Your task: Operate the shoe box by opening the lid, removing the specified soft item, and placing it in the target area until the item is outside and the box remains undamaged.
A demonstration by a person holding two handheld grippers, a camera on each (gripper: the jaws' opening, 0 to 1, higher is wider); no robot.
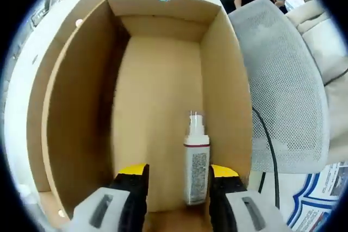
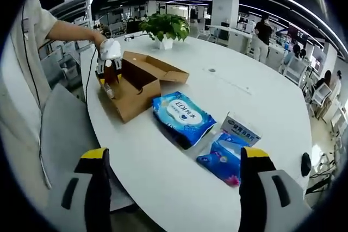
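I look down into an open brown cardboard shoe box (image 1: 157,80). A white bottle (image 1: 196,161) with a clear cap and a dark red band rests by its right inner wall. My left gripper (image 1: 178,180) is open, its yellow-tipped jaws at the box's near end, and the bottle sits between them close to the right jaw. In the right gripper view the same box (image 2: 138,88) sits on a white round table (image 2: 244,88) with its lid flapped back. A gloved hand holds the left gripper (image 2: 110,82) at its left end. My right gripper (image 2: 176,188) is open above the table's near edge.
A blue wet-wipes pack (image 2: 182,115), a blue and pink pack (image 2: 223,161) and a small white carton (image 2: 241,129) lie right of the box. A potted plant (image 2: 163,28) stands at the far side. A grey mesh chair (image 1: 283,80) is beside the table.
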